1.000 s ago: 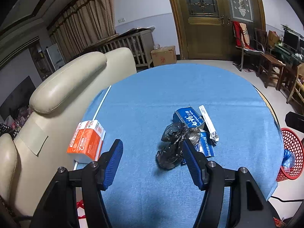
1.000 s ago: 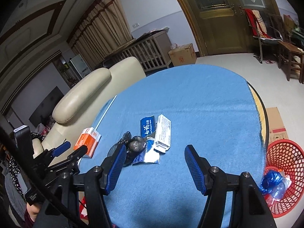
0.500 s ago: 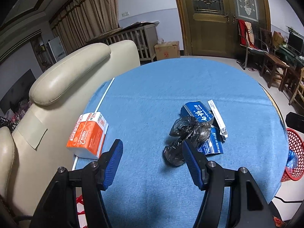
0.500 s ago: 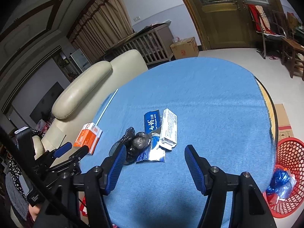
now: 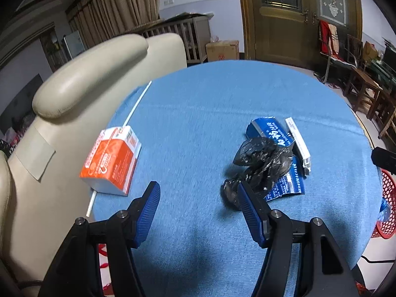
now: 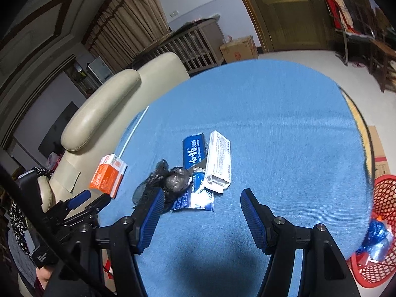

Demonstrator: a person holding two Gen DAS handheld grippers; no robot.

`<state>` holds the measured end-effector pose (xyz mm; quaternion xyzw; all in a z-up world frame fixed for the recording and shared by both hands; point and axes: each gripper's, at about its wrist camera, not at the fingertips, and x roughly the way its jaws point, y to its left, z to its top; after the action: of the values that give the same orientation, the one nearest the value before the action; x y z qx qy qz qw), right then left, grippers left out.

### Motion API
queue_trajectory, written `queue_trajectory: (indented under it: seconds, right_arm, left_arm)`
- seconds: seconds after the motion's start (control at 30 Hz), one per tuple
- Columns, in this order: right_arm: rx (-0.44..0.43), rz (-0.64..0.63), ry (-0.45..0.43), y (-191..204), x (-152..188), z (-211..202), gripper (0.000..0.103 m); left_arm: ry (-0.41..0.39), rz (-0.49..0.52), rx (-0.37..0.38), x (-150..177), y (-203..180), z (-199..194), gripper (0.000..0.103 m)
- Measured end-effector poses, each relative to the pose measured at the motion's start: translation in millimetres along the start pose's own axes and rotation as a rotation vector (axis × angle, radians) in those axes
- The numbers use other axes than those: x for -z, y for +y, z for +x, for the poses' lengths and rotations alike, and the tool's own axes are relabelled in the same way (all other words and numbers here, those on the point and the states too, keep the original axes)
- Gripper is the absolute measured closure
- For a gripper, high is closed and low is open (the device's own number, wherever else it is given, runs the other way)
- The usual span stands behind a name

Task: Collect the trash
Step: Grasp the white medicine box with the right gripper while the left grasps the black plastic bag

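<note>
On the round blue table (image 5: 210,104) (image 6: 284,128) lies a pile of trash: a crumpled black plastic bag (image 5: 259,165) (image 6: 170,180), a blue wrapper (image 5: 272,133) (image 6: 195,148) and a white box (image 5: 298,141) (image 6: 219,160). An orange and white box (image 5: 111,159) (image 6: 107,177) lies at the table's left edge on a white rod (image 5: 137,106). My left gripper (image 5: 199,191) is open and empty, between the orange box and the black bag; it also shows in the right wrist view (image 6: 95,198). My right gripper (image 6: 201,196) is open and empty, just short of the pile.
A red mesh basket (image 6: 378,235) (image 5: 386,203) holding blue trash stands on the floor at the table's right. A cream sofa (image 5: 81,84) presses against the table's left side. Chairs and a wooden door are at the back right.
Both grippers have stayed open and moved forward over the table. The left one has drifted left, so the orange box now sits closer to its middle. The trash has not moved.
</note>
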<state>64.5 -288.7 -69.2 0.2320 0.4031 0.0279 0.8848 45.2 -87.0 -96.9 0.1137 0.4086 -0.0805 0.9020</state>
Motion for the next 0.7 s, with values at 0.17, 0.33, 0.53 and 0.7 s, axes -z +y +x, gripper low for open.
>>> queue_trajectory:
  seconds: [0.17, 0.33, 0.53, 0.7]
  right_arm:
    - [-0.011, 0.028, 0.049, -11, -4, 34, 0.035]
    - [-0.023, 0.069, 0.106, -28, -13, 76, 0.036]
    - [-0.027, 0.122, 0.161, -48, -24, 118, 0.043]
    - [-0.042, 0.142, 0.197, -55, -28, 140, 0.044]
  left_arm:
    - [0.038, 0.001, 0.039, -1, -3, 12, 0.037]
    - [0.078, 0.002, 0.116, -9, -13, 28, 0.037]
    - [0.12, 0.001, 0.191, -17, -26, 52, 0.037]
    - [0.153, 0.001, 0.225, -20, -37, 71, 0.037]
